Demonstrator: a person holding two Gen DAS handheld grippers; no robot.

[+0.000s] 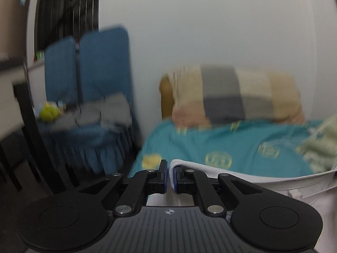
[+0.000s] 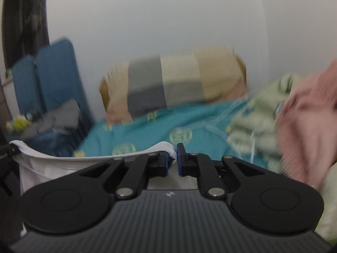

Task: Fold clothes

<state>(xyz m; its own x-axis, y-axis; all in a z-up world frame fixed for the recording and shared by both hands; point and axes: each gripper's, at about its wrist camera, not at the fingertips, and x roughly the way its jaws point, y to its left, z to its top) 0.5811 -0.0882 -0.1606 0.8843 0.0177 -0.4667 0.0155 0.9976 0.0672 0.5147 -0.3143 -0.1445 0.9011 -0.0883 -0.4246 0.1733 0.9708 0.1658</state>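
A white garment [image 1: 273, 181] with a ribbed edge is held up, stretched between both grippers above a bed with a teal sheet [image 1: 210, 139]. My left gripper [image 1: 171, 177] is shut on one ribbed corner of it. My right gripper [image 2: 173, 158] is shut on the other ribbed corner; the cloth [image 2: 52, 166] hangs away to the left in that view. Most of the garment hangs below both cameras, out of sight.
A striped pillow [image 2: 179, 82] lies at the head of the bed against the white wall. A pale green cloth [image 2: 257, 122] and a pink cloth [image 2: 305, 126] lie on the right. A blue chair [image 1: 88, 80] with grey clothes [image 1: 101, 113] stands to the left.
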